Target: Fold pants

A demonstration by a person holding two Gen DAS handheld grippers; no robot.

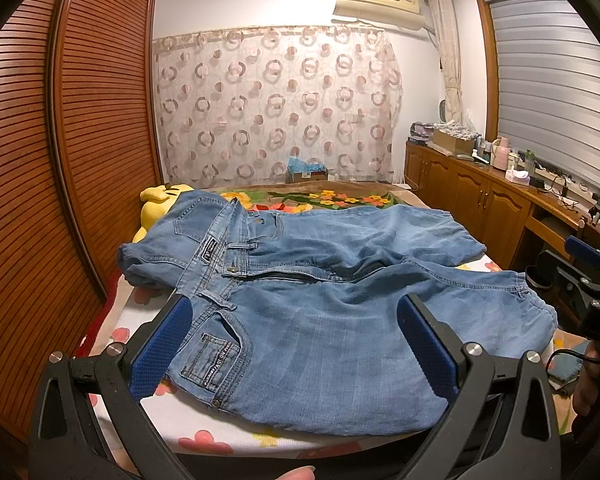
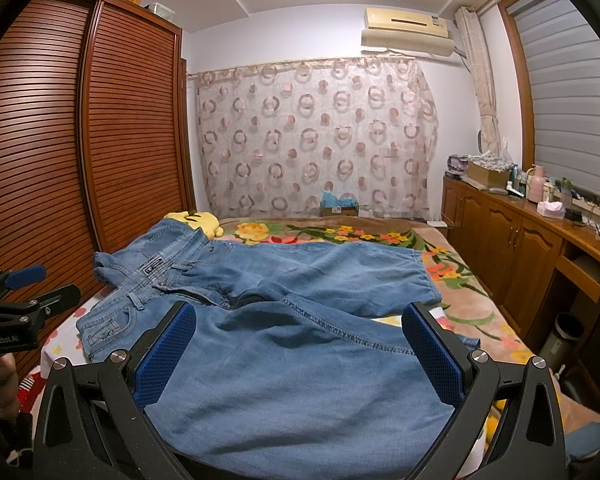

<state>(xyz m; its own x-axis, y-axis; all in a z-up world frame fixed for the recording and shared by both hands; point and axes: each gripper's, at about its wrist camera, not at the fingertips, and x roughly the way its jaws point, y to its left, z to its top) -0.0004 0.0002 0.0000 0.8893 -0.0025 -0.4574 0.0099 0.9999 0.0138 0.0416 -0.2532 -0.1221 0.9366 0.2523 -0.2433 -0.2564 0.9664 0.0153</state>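
Now: a pair of jeans (image 1: 320,280) lies spread on a bed (image 1: 204,420), both grippers poised at its near edge.
Where: waistband toward the wardrobe side, legs running out toward the cabinet side; the far leg rests on a flowered blanket (image 2: 380,236), the near leg on a flowered sheet.
Lie of the cloth: front up, fly and button showing, the two legs parted at the crotch with a rumpled hollow between them.
Left gripper (image 1: 300,344): jaws spread wide, nothing between them, hovering over the near hip and front pocket (image 1: 212,360).
Right gripper (image 2: 300,354): jaws likewise spread and empty, over the near leg, whose stitched seam (image 2: 340,332) crosses between the pads.
Handling: denim, probably light and washed soft; it should drape and crease readily yet drag on the sheet, with little risk of slipping from ribbed pads.
Where to grip: likely the thick waistband corner for the left and the hem or outer seam for the right, where layers are doubled and firm.
Risk: pinching the sheet along with the cloth.
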